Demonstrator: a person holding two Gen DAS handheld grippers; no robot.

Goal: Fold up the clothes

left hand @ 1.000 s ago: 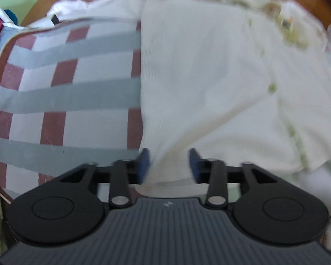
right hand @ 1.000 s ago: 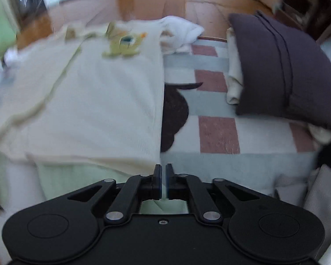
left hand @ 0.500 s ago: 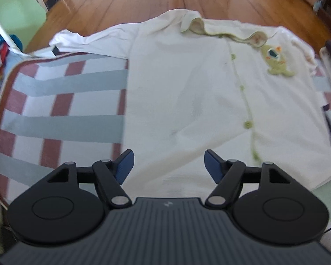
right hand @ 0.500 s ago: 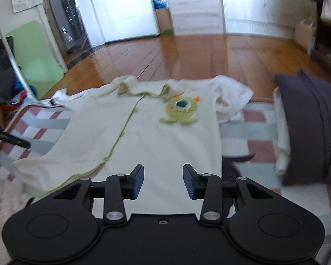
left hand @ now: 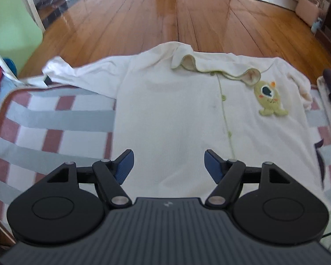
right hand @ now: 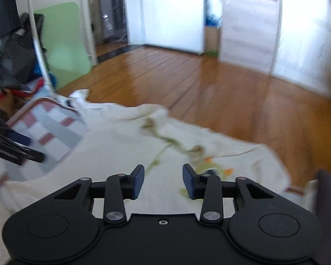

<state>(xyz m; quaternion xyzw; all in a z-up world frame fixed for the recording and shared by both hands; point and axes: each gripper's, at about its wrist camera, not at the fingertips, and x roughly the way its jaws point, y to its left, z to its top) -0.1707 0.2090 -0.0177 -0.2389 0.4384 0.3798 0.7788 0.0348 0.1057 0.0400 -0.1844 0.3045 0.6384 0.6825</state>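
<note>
A cream child's garment [left hand: 176,114] with green buttons, a green-edged collar and a green monster patch [left hand: 270,101] lies spread flat, front up, on a checked red, white and grey blanket [left hand: 55,119]. My left gripper [left hand: 168,165] is open and empty above the garment's near hem. My right gripper [right hand: 163,180] is open and empty, raised above the garment [right hand: 121,165] near the patch. The left gripper's fingers [right hand: 15,148] show at the left edge of the right wrist view.
A wooden floor [left hand: 165,19] lies beyond the blanket's far edge. A dark pillow [right hand: 328,198] sits at the right. A white rack pole [right hand: 38,44], a green board [right hand: 64,42] and piled clothes stand at the left.
Both grippers opened, let go of the garment's hem and rose back from it. The right gripper tilted up toward the room. The garment now lies flat.
</note>
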